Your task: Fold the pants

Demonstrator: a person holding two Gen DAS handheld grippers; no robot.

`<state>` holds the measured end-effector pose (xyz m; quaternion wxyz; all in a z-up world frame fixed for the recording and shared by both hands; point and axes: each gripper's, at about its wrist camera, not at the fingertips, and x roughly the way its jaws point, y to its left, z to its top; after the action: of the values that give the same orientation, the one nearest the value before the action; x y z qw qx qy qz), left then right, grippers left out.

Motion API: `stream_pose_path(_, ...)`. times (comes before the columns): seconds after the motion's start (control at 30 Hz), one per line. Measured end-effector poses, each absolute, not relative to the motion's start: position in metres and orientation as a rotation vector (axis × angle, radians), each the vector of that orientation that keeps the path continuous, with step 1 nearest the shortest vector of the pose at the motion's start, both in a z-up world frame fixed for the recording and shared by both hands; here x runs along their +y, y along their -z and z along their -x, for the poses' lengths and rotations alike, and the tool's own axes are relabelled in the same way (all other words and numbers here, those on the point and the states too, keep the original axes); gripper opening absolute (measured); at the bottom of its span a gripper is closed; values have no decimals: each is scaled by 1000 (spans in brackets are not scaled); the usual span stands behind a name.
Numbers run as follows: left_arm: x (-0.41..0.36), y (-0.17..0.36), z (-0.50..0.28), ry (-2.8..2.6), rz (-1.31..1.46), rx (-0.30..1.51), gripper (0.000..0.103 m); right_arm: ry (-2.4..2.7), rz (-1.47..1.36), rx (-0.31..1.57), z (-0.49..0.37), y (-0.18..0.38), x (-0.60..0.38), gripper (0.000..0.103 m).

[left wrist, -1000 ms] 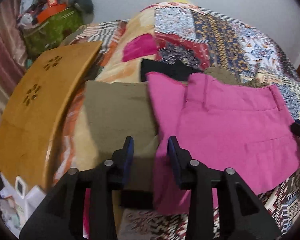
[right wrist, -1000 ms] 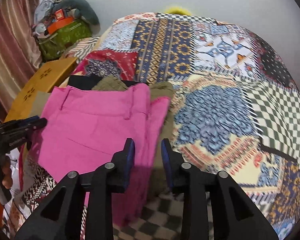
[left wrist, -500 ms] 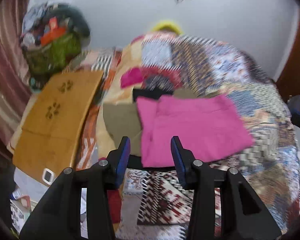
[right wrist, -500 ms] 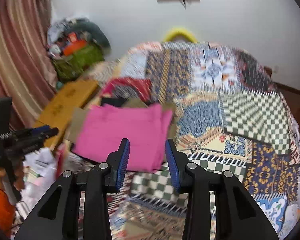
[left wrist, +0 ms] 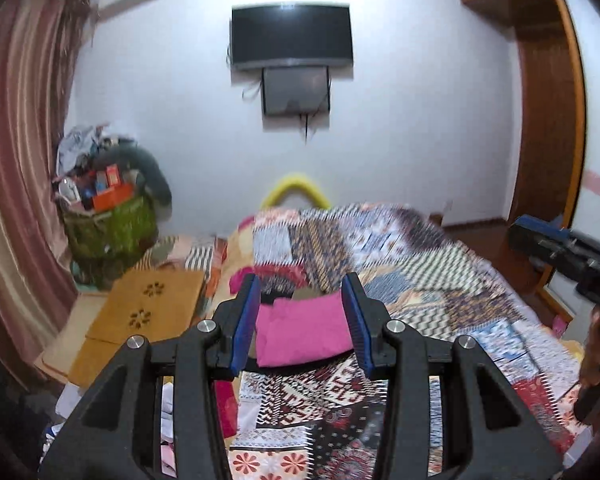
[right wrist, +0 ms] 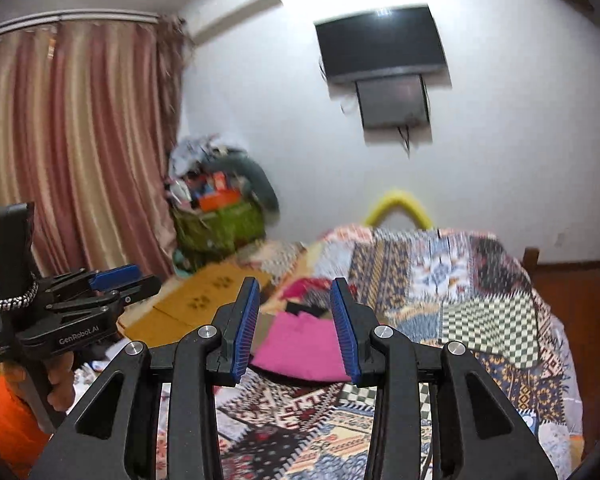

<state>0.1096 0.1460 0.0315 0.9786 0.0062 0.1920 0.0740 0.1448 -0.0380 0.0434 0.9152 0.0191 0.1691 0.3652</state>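
The folded pink pants lie on the patchwork bedspread near the bed's left side, on top of olive and black garments. They also show in the right wrist view. My left gripper is open and empty, held well back from and above the bed. My right gripper is open and empty too, also far from the pants. The left gripper also shows from the side in the right wrist view, and the right one at the right edge of the left wrist view.
A wooden lap table stands left of the bed. A green bag stuffed with things sits in the corner by the curtain. A TV hangs on the far wall. A wooden door frame is at the right.
Both grippers have pulled back and up from the pants, which stay folded on the bed. The views now take in the whole room. Both jaws have opened a little wider.
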Motion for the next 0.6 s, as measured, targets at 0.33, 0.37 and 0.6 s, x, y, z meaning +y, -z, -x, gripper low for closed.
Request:
stream_pose_path(0.33,122,-44,-35,-168,28,263,81,-728,-40,207,-71,-56,-55,56)
stream_pose_path(0.37,122,-43,-30,-172,35,252,87,-721,-42,202,-70,-56,-57,63)
stream_pose_path(0.6,121,-41,-14,-194,39,220,101,-663,-67,182,-62,-54,-61,100)
